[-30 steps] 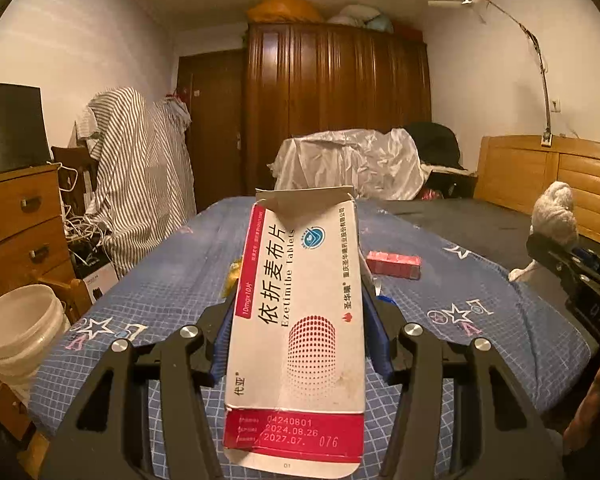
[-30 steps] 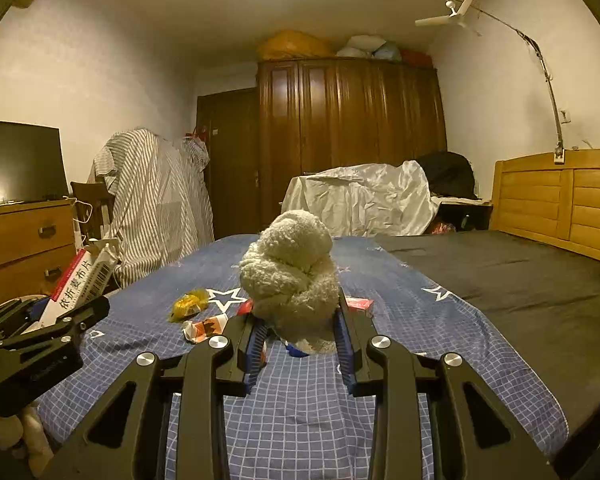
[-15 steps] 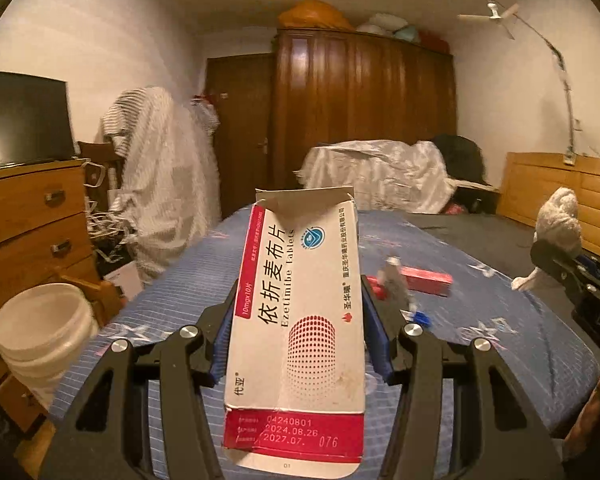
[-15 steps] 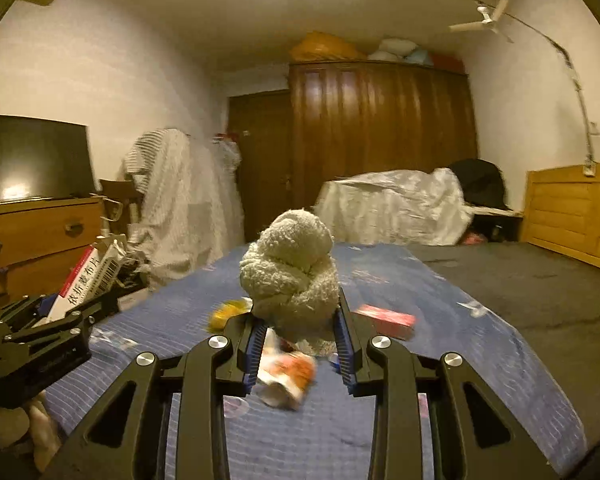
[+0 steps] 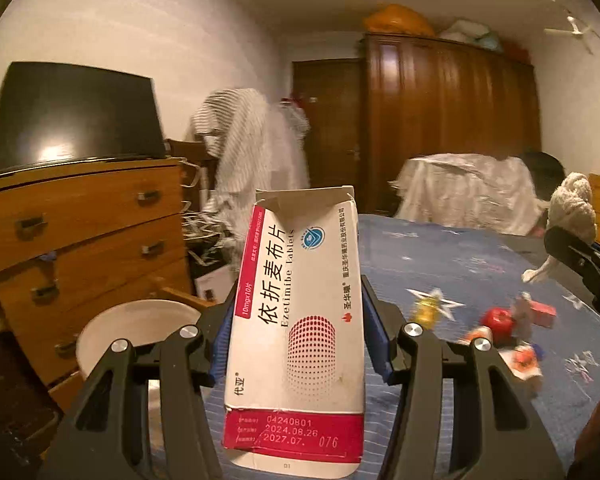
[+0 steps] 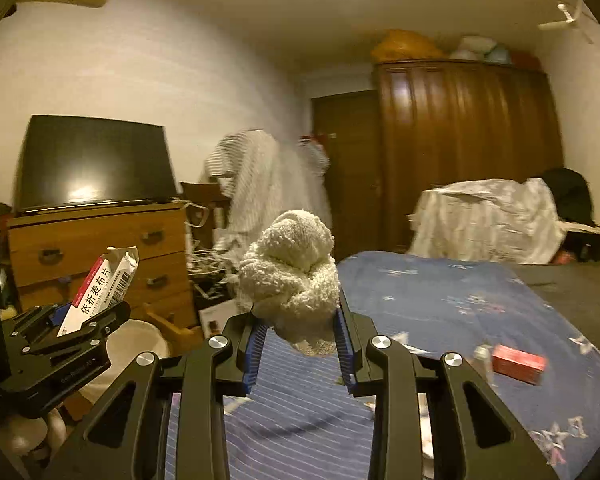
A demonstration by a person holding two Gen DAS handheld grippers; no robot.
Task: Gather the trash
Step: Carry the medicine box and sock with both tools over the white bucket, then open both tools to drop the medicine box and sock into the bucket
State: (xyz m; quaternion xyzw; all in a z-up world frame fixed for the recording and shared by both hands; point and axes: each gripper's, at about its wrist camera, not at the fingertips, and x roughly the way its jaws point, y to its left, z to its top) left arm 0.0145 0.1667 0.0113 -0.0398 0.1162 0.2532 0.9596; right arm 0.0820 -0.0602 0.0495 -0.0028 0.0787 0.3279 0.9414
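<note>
1. Medicine box (image 5: 296, 320), white and red with printed tablet lettering and its top flap torn open, stands upright in the centre of the left wrist view, clamped between the blue pads of the left gripper (image 5: 298, 332).
2. Knotted white fluffy cloth (image 6: 290, 276) fills the centre of the right wrist view, squeezed tight between the pads of the right gripper (image 6: 300, 344).
3. A white bucket (image 5: 140, 328) shows at lower left of the left view, just behind the gripper's left finger, beside a wooden dresser (image 5: 84, 240) that carries a dark screen (image 5: 72, 116).
4. At lower right of the left view, small pieces of trash lie blurred on the blue star-print bedspread (image 5: 460, 256): a yellow wrapper (image 5: 426, 308), a red round thing (image 5: 498, 320) and a small red box (image 5: 542, 314).
5. In the right view the small red box sits at lower right on the bedspread, and the left gripper with its box appears at lower left, above the bucket.
6. A dark wardrobe (image 5: 448, 120) stands at the upper right of the left view.
</note>
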